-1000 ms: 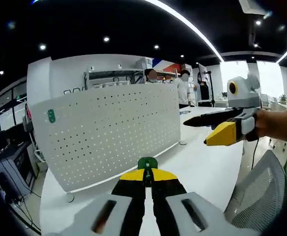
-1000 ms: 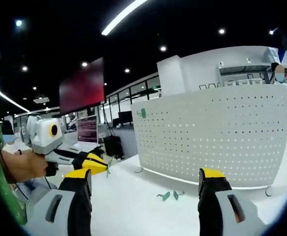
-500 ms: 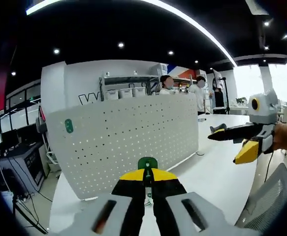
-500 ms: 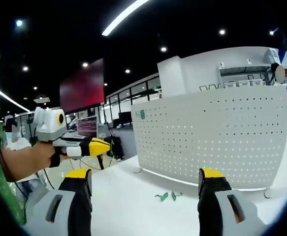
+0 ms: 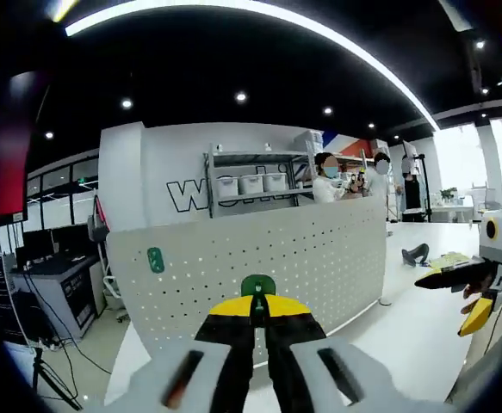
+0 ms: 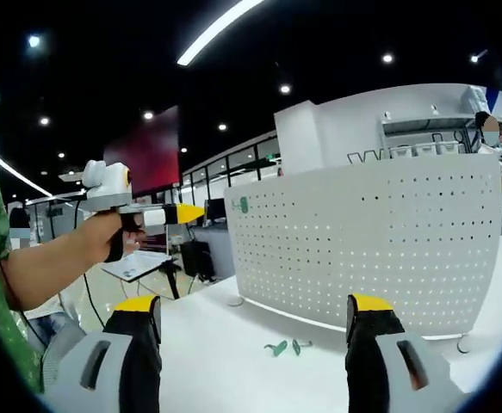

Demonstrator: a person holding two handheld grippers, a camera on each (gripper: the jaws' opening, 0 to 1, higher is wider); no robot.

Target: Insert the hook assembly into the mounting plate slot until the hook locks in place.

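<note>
the white perforated metal mounting plate (image 5: 259,258) stands upright on the white table (image 6: 233,361) ahead of you, a small green hook (image 5: 155,260) already on its upper left. your left gripper (image 5: 257,303) is pinched tight on a green plastic hook assembly (image 5: 257,286) (only its top shows). your right gripper (image 6: 255,323) gapes wide, holding nothing, two green loose hooks (image 6: 283,348) lying between its jaws.

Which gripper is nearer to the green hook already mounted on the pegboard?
Left. The left gripper is raised level with the green hook, just beside the pegboard edge; the right gripper sits low and farther back.
</note>
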